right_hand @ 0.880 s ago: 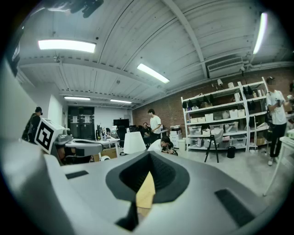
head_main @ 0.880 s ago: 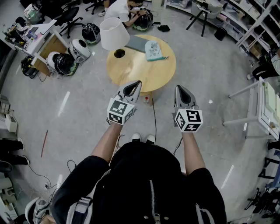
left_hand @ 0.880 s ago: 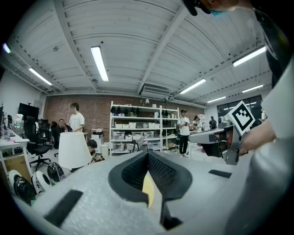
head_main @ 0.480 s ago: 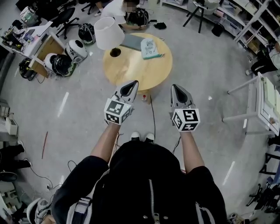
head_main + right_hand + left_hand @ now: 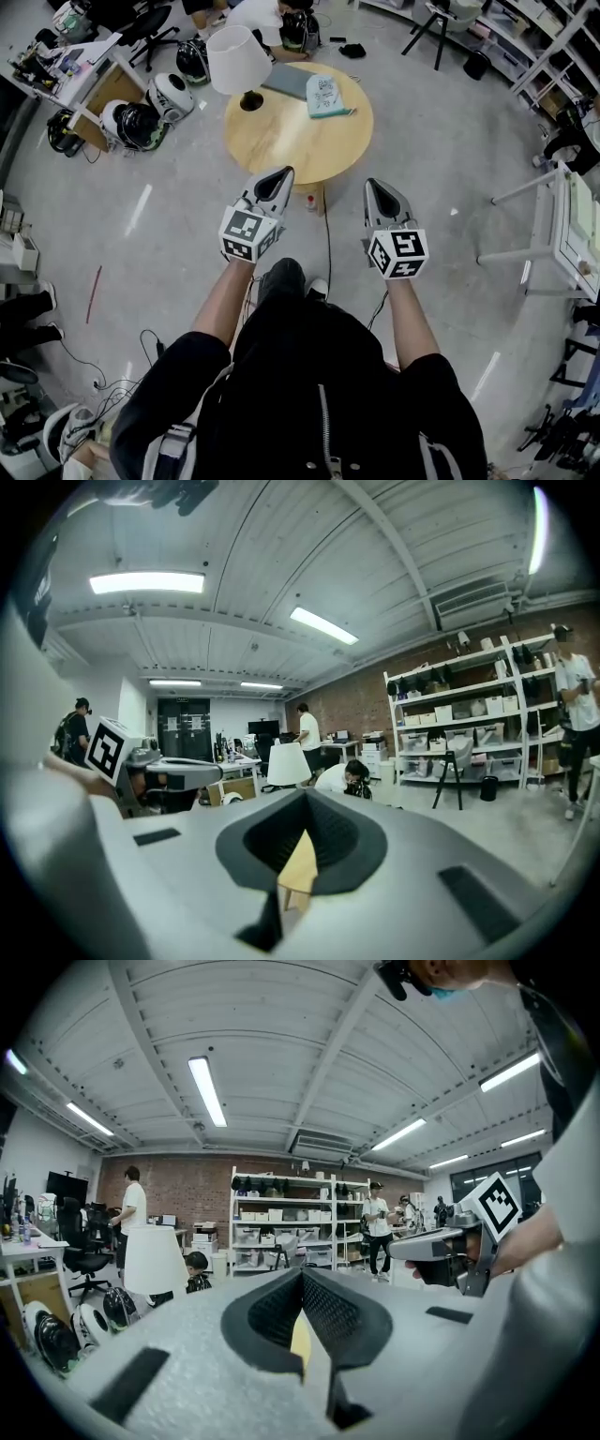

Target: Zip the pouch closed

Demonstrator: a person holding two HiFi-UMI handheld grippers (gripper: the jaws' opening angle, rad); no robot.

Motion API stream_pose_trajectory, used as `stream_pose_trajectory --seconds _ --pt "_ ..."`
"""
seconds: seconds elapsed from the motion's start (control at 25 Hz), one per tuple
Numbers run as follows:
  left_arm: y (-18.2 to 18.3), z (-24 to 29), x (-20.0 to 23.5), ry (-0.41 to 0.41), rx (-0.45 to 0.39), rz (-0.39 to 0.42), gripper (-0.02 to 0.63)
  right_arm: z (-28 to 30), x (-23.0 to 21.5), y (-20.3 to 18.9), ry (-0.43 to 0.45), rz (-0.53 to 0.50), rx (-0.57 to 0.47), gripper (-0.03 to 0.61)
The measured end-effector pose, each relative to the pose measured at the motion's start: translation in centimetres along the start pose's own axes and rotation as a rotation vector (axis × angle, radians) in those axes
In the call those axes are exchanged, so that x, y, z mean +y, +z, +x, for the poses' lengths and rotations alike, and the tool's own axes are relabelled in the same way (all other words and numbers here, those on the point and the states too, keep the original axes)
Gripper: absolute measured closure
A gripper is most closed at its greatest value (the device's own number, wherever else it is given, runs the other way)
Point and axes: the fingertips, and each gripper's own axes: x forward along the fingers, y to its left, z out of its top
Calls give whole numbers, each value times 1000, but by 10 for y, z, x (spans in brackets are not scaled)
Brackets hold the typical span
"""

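Nearest, the person's stance has changed: the two shoes that stood side by side a moment ago have split, and one dark shoe now reaches forward on the floor, so a step towards the far side has been taken.

Just beyond, the left tongs and right tongs are carried much as before, side by side and about level. Both have their jaws pressed together with nothing between them.

Farther on, the round wooden worktop lies ahead of both tips, well apart from them. The pouch lies flat on its far right part, beside a grey flat thing and a white lamp at far left.

By my reading the task is not begun; this is only the approach, and the tongs must open before they can take the pouch.
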Motion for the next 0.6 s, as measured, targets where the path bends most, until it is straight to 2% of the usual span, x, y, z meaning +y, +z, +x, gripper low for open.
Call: stream_pose_trajectory --seconds 0.24,0.6 --pt "-2 1 -7 12 0 6 609 -3 0 -8 24 -5 10 575" --pt "-11 28 31 -4 -4 -14 609 44 -2 -5 18 -3 21 575"
